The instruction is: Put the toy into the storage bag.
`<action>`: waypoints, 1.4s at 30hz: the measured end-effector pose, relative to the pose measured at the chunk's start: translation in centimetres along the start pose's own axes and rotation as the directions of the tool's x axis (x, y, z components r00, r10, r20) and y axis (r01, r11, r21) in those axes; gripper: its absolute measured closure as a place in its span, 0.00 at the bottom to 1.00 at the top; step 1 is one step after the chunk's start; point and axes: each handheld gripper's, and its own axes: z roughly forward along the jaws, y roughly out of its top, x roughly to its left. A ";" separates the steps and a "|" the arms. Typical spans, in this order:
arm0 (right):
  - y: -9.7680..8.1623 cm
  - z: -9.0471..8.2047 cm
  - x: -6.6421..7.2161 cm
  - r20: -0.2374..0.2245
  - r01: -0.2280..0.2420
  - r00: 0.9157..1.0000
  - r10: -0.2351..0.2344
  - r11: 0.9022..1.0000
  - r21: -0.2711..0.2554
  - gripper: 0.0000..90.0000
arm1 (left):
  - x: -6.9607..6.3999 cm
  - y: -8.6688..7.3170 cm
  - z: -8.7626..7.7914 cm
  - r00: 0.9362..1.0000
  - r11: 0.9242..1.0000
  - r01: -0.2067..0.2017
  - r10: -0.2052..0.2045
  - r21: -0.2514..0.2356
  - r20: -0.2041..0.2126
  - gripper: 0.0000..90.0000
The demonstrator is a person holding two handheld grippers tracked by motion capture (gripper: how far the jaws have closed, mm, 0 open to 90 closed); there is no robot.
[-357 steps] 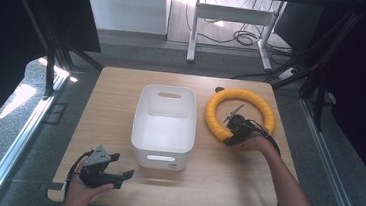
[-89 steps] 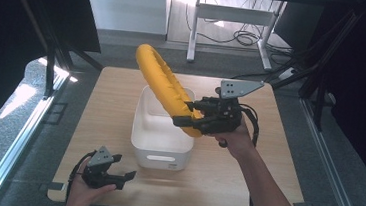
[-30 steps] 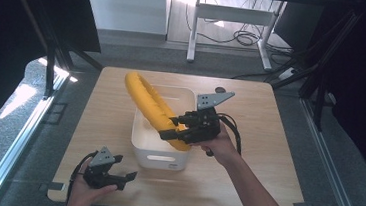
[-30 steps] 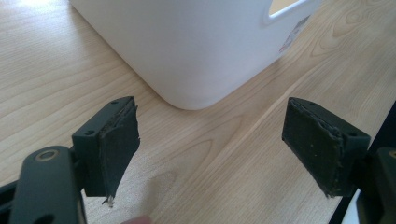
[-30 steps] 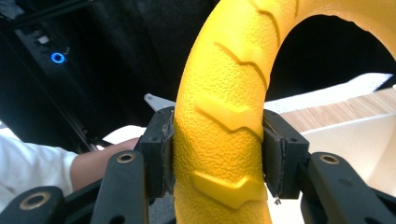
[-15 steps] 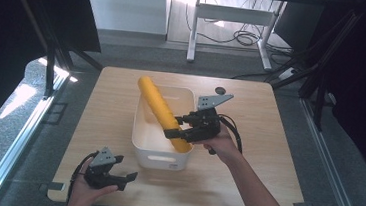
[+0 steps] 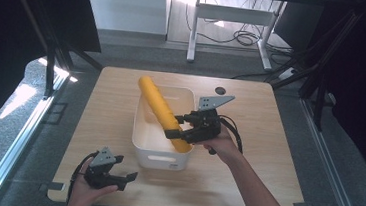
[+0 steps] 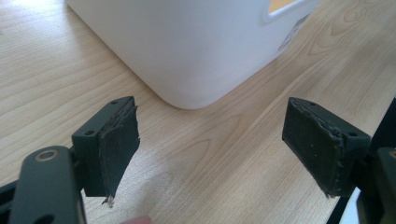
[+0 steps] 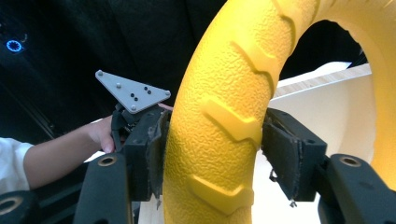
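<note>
A yellow ribbed ring (image 7: 159, 108) leans edge-on in the white bin (image 7: 151, 156). Its low end is inside the bin and its top pokes above the far left rim. My right gripper (image 7: 173, 128) is shut on the ring's lower part, over the bin's right side. In the right gripper view the ring (image 9: 219, 116) is squeezed between both pads (image 9: 287, 154). My left gripper (image 7: 128, 177) rests on the table near the front left edge. It is open, with the bin's rounded corner (image 8: 196, 46) just ahead of its empty jaws (image 8: 210, 154).
The wooden table (image 7: 268, 140) has bare room on both sides of the bin. A small black grommet (image 7: 219, 90) sits near the far edge. Beyond the table a white desk frame (image 7: 228, 16) and cables stand on the floor.
The right gripper has carried the ring down and slightly right, so it now sits lower and deeper in the bin. The left gripper has stayed put.
</note>
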 end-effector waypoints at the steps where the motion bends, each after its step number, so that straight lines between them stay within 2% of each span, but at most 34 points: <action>1: 0.0 0.0 0.1 0.002 0.006 1.000 -0.006 1.000 -0.004 0.45 | 0.0 0.0 0.0 1.000 1.000 0.000 0.000 0.000 0.000 0.21; 4: 0.2 -0.3 0.6 0.031 0.027 0.999 -0.026 0.999 -0.023 0.41 | 0.0 0.0 0.0 1.000 1.000 -0.001 0.001 0.001 0.000 0.21; 5: 0.3 -0.6 1.0 0.060 0.041 0.997 -0.039 0.998 -0.044 0.39 | 0.0 0.0 0.0 1.000 1.000 -0.001 0.001 0.001 0.001 0.21; 6: 0.3 -0.6 1.0 0.060 0.041 0.997 -0.039 0.998 -0.044 0.39 | 0.0 0.0 0.0 1.000 1.000 -0.001 0.001 0.001 0.001 0.21; 7: 0.3 -1.0 1.4 0.082 0.056 0.995 -0.051 0.996 -0.067 0.36 | 0.0 0.0 0.0 1.000 1.000 0.000 0.000 -0.001 0.000 0.21; 8: 0.3 -1.2 1.5 0.086 0.058 0.995 -0.051 0.995 -0.078 0.36 | 0.0 0.0 0.0 1.000 1.000 0.000 0.000 -0.001 0.000 0.21; 16: -0.9 -3.2 2.1 0.122 0.049 0.992 -0.037 0.994 -0.101 0.36 | 0.0 0.1 -0.1 1.000 1.000 -0.001 0.001 -0.002 0.000 0.21; 24: -3.1 -6.1 2.2 0.194 0.026 0.981 -0.002 0.993 -0.119 0.36 | -0.1 0.3 -0.7 1.000 1.000 -0.001 0.001 -0.016 -0.007 0.21; 27: -5.0 -7.9 2.3 0.250 0.014 0.968 0.016 0.993 -0.118 0.36 | -0.2 0.3 -0.6 1.000 1.000 -0.003 0.003 -0.013 -0.005 0.21; 28: -5.0 -7.9 2.3 0.250 0.014 0.968 0.016 0.993 -0.118 0.36 | -0.2 0.2 -0.6 1.000 1.000 -0.002 0.002 -0.011 -0.005 0.21; 31: -7.3 -9.5 2.2 0.295 -0.020 0.954 0.054 0.993 -0.116 0.36 | -0.1 0.2 -0.5 1.000 1.000 -0.001 0.000 -0.010 -0.004 0.21; 32: -7.3 -9.5 2.2 0.295 -0.020 0.954 0.054 0.993 -0.116 0.36 | -0.1 0.2 -0.5 1.000 1.000 -0.001 0.000 -0.010 -0.004 0.21; 34: -8.5 -10.3 2.0 0.316 -0.038 0.946 0.072 0.993 -0.112 0.36 | 0.0 0.2 -0.6 1.000 1.000 0.004 -0.004 -0.012 -0.006 0.21; 35: -9.6 -11.0 1.8 0.347 -0.054 0.934 0.089 0.993 -0.108 0.36 | 0.0 0.2 -0.7 1.000 1.000 0.004 -0.004 -0.013 -0.008 0.21; 36: -9.6 -11.0 1.8 0.347 -0.054 0.934 0.089 0.993 -0.108 0.36 | 0.1 0.2 -0.7 1.000 1.000 0.006 -0.007 -0.016 -0.011 0.21; 38: -10.6 -11.5 1.6 0.385 -0.067 0.918 0.097 0.994 -0.092 0.36 | 0.1 0.2 -0.8 1.000 1.000 0.007 -0.007 -0.016 -0.014 0.21; 39: -11.6 -12.0 1.5 0.436 -0.071 0.894 0.101 0.994 -0.084 0.36 | 0.1 0.2 -0.8 1.000 1.000 0.010 -0.011 -0.017 -0.015 0.21; 40: -11.6 -12.0 1.5 0.436 -0.071 0.894 0.101 0.994 -0.084 0.36 | 0.1 0.2 -0.8 1.000 1.000 0.009 -0.010 -0.018 -0.016 0.21; 41: -12.0 -12.2 1.3 0.453 -0.080 0.885 0.110 0.993 -0.086 0.37 | 0.1 0.2 -0.8 1.000 1.000 0.008 -0.008 -0.017 -0.017 0.21; 42: -12.5 -12.4 1.2 0.462 -0.087 0.879 0.118 0.992 -0.089 0.37 | 0.1 0.2 -0.8 1.000 1.000 0.008 -0.008 -0.016 -0.016 0.21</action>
